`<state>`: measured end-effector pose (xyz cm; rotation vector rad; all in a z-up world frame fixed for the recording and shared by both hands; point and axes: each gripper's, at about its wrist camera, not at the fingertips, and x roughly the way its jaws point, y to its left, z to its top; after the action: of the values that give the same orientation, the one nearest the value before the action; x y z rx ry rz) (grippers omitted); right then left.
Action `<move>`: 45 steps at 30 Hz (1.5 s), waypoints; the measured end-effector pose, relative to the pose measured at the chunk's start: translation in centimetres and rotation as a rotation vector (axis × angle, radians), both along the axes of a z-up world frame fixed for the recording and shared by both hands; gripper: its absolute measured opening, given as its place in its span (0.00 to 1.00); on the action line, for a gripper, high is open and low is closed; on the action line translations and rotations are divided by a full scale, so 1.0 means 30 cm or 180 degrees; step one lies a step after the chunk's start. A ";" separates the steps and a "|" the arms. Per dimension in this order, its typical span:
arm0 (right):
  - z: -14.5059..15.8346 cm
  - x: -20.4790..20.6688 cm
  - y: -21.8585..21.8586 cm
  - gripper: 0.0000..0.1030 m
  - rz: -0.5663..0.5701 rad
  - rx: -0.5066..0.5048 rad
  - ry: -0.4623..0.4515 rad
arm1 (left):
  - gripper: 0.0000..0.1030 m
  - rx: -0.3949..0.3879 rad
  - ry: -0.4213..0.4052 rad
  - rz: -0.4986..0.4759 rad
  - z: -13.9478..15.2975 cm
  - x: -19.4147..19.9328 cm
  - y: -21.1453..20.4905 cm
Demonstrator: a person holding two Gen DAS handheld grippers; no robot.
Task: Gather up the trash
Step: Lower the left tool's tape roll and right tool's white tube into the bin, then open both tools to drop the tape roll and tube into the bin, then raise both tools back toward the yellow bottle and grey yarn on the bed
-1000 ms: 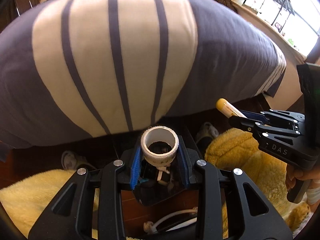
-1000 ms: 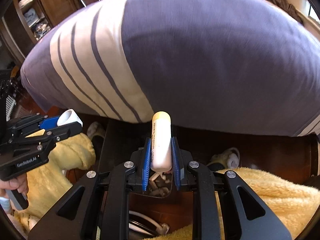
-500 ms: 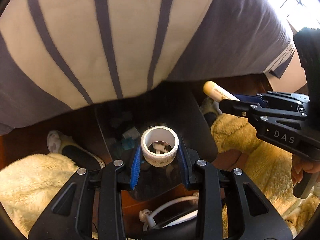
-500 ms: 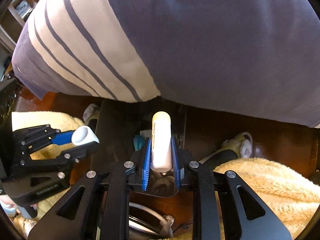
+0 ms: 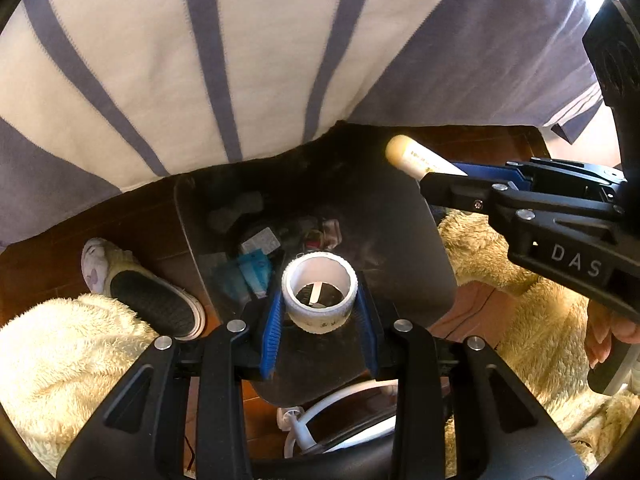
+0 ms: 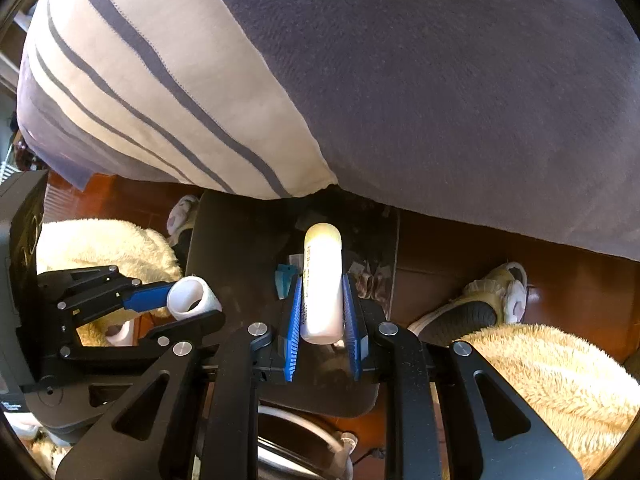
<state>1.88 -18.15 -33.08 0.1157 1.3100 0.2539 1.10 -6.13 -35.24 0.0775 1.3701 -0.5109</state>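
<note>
The left gripper is seen closed part-way on a white tape roll, which is pinched between the blue pads with its open core facing the camera. The right gripper is clamped narrowly on a white tube with a yellowish cap, held lengthwise so that the cap projects beyond the fingertips. Both grippers are pointed steeply downward, side by side, over a dark bin.

Only in the left wrist view is the bin's inside laid open: beyond the tape roll, a teal packet, a grey carton and what may be crumpled wrappers are made out, though the shadow leaves these uncertain. In that view the right gripper is seen from the side, to the right of the tape roll, with the tube aimed over the bin's far rim, and the fingers of the person's hand are wrapped on its handle. In the right wrist view the left gripper is shown from the side, left of the tube, and the bin's contents are largely hidden behind the tube.

Beyond both grippers a striped navy-and-cream bedcover hangs over the bin's far edge. A slipper lies left of the left gripper on the wooden floor, and another slipper lies right of the right gripper. Cream fleece-clad legs flank the grippers.
</note>
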 end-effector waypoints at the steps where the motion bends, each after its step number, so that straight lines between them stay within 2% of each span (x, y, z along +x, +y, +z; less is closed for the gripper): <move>1: 0.002 0.003 0.005 0.20 0.0010 -0.0003 -0.0003 | 0.31 -0.0005 0.0010 0.0004 -0.003 0.001 0.001; 6: 0.011 0.010 0.013 0.21 -0.0003 -0.0027 -0.0040 | 0.31 -0.0006 0.0020 0.0038 -0.008 0.002 0.010; 7: 0.014 0.010 0.012 0.22 -0.0010 -0.0030 -0.0049 | 0.33 0.0006 0.0010 0.0054 -0.006 0.002 0.014; 8: 0.018 0.007 0.012 0.23 -0.0018 -0.0033 -0.0062 | 0.39 0.0017 0.0004 0.0075 -0.004 0.003 0.019; 9: 0.025 0.005 0.010 0.30 -0.0032 -0.0045 -0.0076 | 0.43 0.0026 -0.0005 0.0092 -0.003 0.004 0.024; 10: 0.031 0.003 0.013 0.46 -0.0042 -0.0053 -0.0091 | 0.50 0.0039 -0.0035 0.0114 0.005 0.004 0.029; 12: 0.045 -0.005 0.001 0.52 -0.0087 -0.0071 -0.0149 | 0.57 0.0054 -0.0095 0.0143 0.017 0.004 0.036; 14: 0.065 -0.011 -0.011 0.55 -0.0127 -0.0109 -0.0204 | 0.68 0.0075 -0.0160 0.0172 0.037 0.001 0.045; 16: 0.088 -0.016 -0.025 0.72 -0.0181 -0.0170 -0.0271 | 0.79 0.0098 -0.0242 0.0198 0.063 -0.003 0.052; 17: 0.104 -0.022 -0.036 0.75 -0.0219 -0.0203 -0.0325 | 0.87 0.0099 -0.0269 0.0212 0.074 -0.003 0.058; 19: 0.131 -0.033 -0.056 0.88 -0.0279 -0.0248 -0.0396 | 0.92 0.0088 -0.0349 0.0230 0.110 -0.010 0.066; 21: 0.165 -0.045 -0.080 0.93 -0.0356 -0.0290 -0.0490 | 0.92 0.0061 -0.0407 0.0250 0.143 -0.017 0.074; 32: 0.308 -0.111 -0.134 0.93 -0.0495 -0.0122 -0.0775 | 0.92 -0.0102 -0.0829 0.0234 0.356 -0.071 0.073; 45: 0.621 -0.137 -0.197 0.93 -0.0601 -0.0131 -0.1543 | 0.92 -0.0159 -0.1478 0.0314 0.630 -0.062 0.115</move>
<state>-2.21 -24.05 -14.46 0.1325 0.8155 0.0844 -0.78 -2.68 -16.34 0.0815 0.9022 -0.4121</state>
